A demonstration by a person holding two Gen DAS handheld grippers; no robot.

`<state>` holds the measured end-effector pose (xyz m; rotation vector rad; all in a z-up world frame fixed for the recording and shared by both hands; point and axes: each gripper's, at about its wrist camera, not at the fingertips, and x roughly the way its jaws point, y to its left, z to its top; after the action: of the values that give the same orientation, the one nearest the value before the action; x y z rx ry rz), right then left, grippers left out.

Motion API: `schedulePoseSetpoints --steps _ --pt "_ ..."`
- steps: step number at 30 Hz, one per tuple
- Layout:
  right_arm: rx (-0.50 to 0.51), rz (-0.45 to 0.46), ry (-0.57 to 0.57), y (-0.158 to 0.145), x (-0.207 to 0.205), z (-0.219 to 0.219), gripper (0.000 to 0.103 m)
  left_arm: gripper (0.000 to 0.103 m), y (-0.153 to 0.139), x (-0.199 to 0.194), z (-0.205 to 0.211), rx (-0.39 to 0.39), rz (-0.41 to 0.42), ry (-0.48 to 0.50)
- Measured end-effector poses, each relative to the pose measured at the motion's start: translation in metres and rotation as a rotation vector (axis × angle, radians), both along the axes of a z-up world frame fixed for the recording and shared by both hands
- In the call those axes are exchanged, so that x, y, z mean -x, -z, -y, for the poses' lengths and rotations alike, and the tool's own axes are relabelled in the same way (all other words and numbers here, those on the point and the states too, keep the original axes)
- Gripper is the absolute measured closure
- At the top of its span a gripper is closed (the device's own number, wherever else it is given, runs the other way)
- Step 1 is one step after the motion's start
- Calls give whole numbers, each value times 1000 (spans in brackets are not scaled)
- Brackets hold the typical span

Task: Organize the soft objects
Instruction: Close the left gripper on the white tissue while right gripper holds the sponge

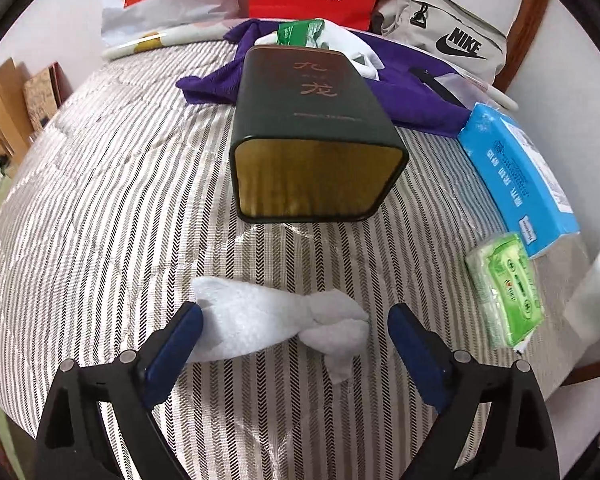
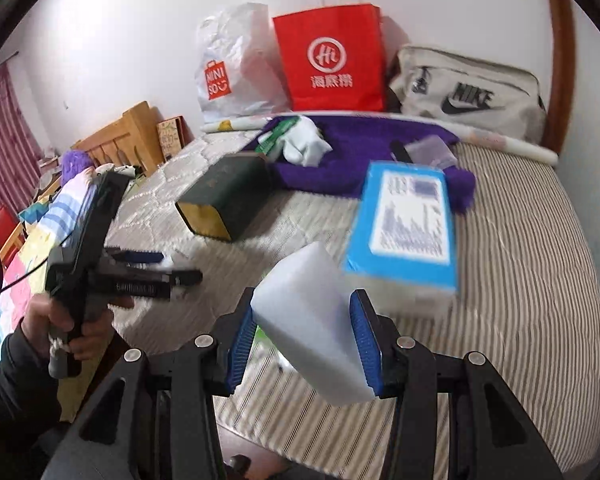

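Barely begun, by the look of it. Left gripper (image 1: 294, 334) spread wide around white cloth (image 1: 276, 324), unclamped, tin (image 1: 312, 148) at twelve o'clock, still empty. Right gripper (image 2: 304, 340) clamped on white sponge (image 2: 312, 332), off the bed. Tissue packs at three o'clock untouched.

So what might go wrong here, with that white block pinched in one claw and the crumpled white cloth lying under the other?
1. The right gripper holds the white foam block only by its sides, tilted; it may slip or squash.
2. The left gripper is open around the white cloth; one pad touches an end, so closing might catch only a corner.
3. The dark green tin lies on its side and might get nudged.
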<state>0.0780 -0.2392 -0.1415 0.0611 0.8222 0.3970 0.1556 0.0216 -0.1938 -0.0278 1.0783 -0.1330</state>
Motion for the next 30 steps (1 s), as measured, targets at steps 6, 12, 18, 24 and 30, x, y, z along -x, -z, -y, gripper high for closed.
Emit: schedulePoseSetpoints --steps 6,12,18,24,30 --pt "-15 -41 82 31 4 23 57 14 3 11 10 -110 80 -2" --pt "-67 -18 132 33 4 35 57 61 -6 16 1 -90 83 -23" --pt "-24 -66 191 47 -3 45 61 77 -6 17 -4 -92 86 -10" --pt "-88 -55 187 53 -4 52 70 78 -13 20 -4 7 72 9" --pt "-133 -53 167 49 0 54 70 78 -25 24 0 17 88 1"
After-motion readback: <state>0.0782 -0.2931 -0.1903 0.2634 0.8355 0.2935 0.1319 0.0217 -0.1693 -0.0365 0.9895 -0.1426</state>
